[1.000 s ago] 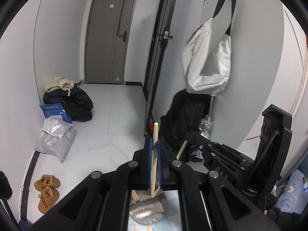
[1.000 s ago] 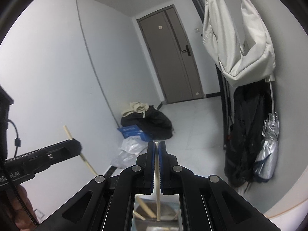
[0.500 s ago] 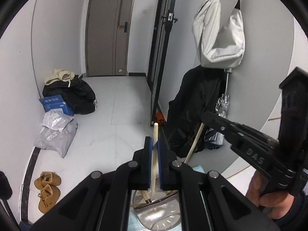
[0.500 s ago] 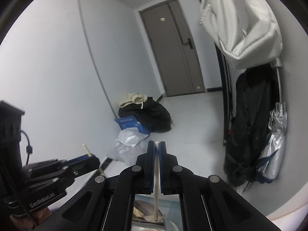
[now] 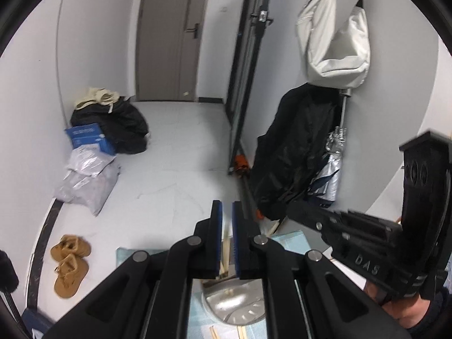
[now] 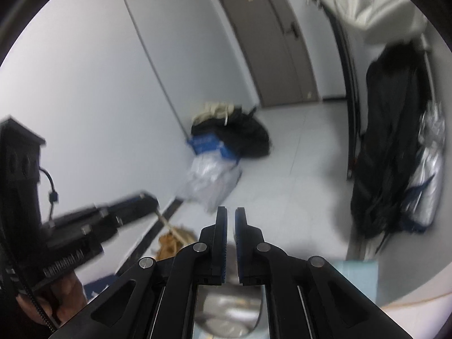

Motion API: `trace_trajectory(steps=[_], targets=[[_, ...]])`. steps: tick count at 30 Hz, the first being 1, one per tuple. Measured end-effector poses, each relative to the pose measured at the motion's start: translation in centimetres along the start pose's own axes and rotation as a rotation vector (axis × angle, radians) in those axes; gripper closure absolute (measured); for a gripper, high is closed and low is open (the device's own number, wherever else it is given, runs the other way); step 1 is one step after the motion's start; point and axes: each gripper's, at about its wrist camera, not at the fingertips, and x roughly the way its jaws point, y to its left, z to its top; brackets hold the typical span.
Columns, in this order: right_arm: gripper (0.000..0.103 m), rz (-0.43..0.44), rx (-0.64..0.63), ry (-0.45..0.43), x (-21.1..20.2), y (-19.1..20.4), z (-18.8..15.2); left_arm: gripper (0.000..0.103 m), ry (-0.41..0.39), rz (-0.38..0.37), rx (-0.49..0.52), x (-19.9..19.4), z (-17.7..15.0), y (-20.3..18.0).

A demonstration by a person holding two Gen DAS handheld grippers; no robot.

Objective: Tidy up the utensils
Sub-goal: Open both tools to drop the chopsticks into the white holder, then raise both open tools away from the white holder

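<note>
left wrist: left tongs (image 5: 227,212) seen slightly apart, empty; wooden chopsticks (image 5: 225,250) lie below in steel holder (image 5: 234,302); judged light, stiff, best pinched mid-shaft | right wrist: right tongs (image 6: 231,217) slightly apart, empty; holder (image 6: 228,308) blurred beneath.

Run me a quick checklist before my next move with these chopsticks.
1. Left gripper jaws parted, nothing pinched at the tips: ok.
2. Right gripper jaws parted, gap bare: ok.
3. Chopsticks standing in the metal cup: ok.
4. Everything off the blue mat: not ok, loose sticks lie beside the cup.
5. Blurred stick below the left gripper's tip, right wrist view, free of the grip: cannot tell.
</note>
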Motion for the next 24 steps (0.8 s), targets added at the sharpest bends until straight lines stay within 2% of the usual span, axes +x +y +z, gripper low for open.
trace_trajectory(steps=[2, 3, 4, 5, 6, 7, 9, 11, 13, 17, 19, 24], targets=[[0.091, -0.012, 0.006, -0.003, -0.7, -0.1, -0.7, 0.090, -0.008, 0.002, -0.016, -0.8, -0.1, 0.2], [0.085, -0.014, 0.012, -0.008, -1.0, -0.2, -0.9, 0.079, -0.015, 0.015, -0.022, -1.2, -0.3, 0.3], [0.076, -0.011, 0.030, -0.021, -1.8, -0.4, -1.2, 0.062, -0.022, 0.032, -0.030, -1.7, -0.4, 0.4], [0.072, -0.011, 0.039, -0.029, -2.2, -0.5, -1.3, 0.053, -0.029, 0.046, -0.039, -2.1, -0.6, 0.6], [0.062, -0.013, 0.054, -0.045, -3.0, -0.6, -1.6, 0.044, -0.041, 0.069, -0.046, -2.8, -0.7, 0.6], [0.056, -0.018, 0.063, -0.056, -3.6, -0.6, -1.7, 0.043, -0.050, 0.093, -0.045, -3.0, -0.8, 0.6], [0.055, -0.036, 0.066, -0.067, -4.6, -0.4, -2.0, 0.043, -0.058, 0.149, -0.032, -3.9, -1.1, 0.4], [0.055, -0.041, 0.066, -0.080, -5.7, -0.2, -2.3, 0.037, -0.053, 0.176, -0.033, -4.3, -1.3, 0.5], [0.052, -0.047, 0.061, -0.096, -6.6, 0.1, -2.7, 0.031, -0.059, 0.193, -0.043, -5.0, -1.7, 0.5], [0.043, -0.052, 0.045, -0.128, -8.3, 1.1, -3.8, 0.029, -0.066, 0.207, -0.062, -6.5, -2.8, 0.3], [0.038, -0.058, 0.033, -0.140, -9.1, 1.8, -4.5, 0.024, -0.062, 0.212, -0.062, -7.1, -3.4, 0.1], [0.034, -0.061, 0.009, -0.157, -10.7, 3.0, -6.6, 0.021, -0.089, 0.222, -0.061, -8.6, -4.9, -0.6]])
